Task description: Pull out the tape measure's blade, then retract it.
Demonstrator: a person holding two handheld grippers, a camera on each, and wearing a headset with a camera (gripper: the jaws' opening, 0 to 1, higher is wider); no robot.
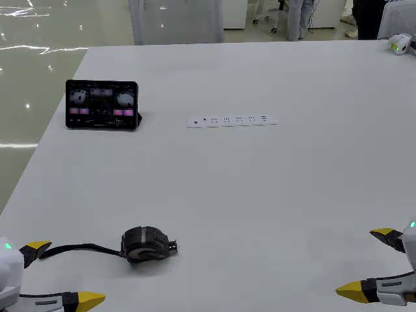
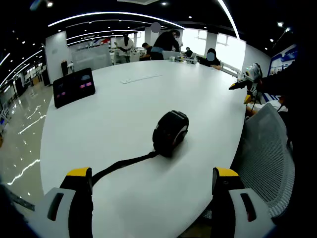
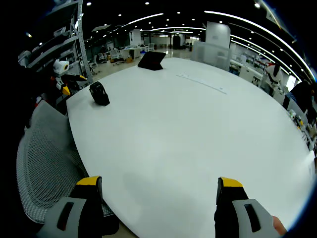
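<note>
A black tape measure point(image 1: 147, 244) lies on the white table point(image 1: 247, 188) near its front edge, with a black wrist strap point(image 1: 78, 248) trailing to the left. My left gripper point(image 1: 62, 273) stands open at the bottom left, its yellow tips on either side of the strap's end. In the left gripper view the tape measure point(image 2: 170, 132) sits a short way ahead of the open left gripper point(image 2: 152, 176). My right gripper point(image 1: 370, 263) is open at the bottom right, far from the tape measure point(image 3: 99, 93). Nothing sits in the right gripper point(image 3: 161, 186).
A black tablet point(image 1: 102, 104) stands propped at the back left. A white power strip point(image 1: 232, 121) lies in the middle of the table. A grey mesh chair point(image 3: 44, 163) is at the table's near edge. Several people point(image 2: 166, 42) sit at the far end.
</note>
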